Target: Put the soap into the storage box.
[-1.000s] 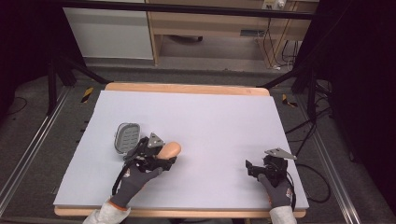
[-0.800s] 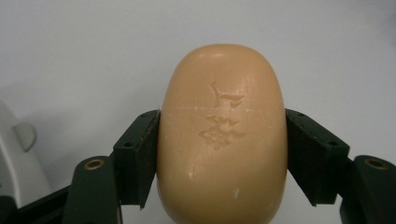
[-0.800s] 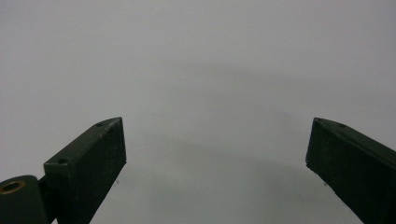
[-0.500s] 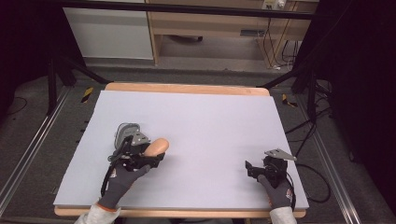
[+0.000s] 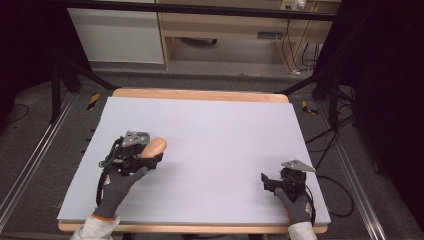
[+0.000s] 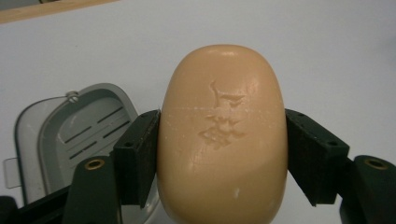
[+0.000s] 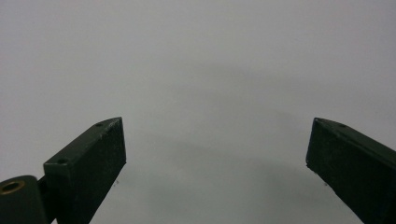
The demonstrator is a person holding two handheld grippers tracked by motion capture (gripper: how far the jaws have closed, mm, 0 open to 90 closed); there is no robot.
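Note:
A tan oval soap bar with a stamped mark sits clamped between the two black jaws of my left gripper. In the high view that left gripper is at the table's left side, and the soap bar sticks out to the right of its grey plate. A grey slotted soap dish lies just below and left of the soap, partly hidden by the left jaw. My right gripper rests near the front right edge, open, and nothing lies between the jaws of the right gripper.
A pale lavender mat covers the wooden table. Black frame legs and cables stand on the floor to both sides. A wooden shelf unit stands beyond the far edge.
My left gripper has carried the soap bar leftward and a little away from me, so it now sits over the grey dish. The right gripper has stayed still.

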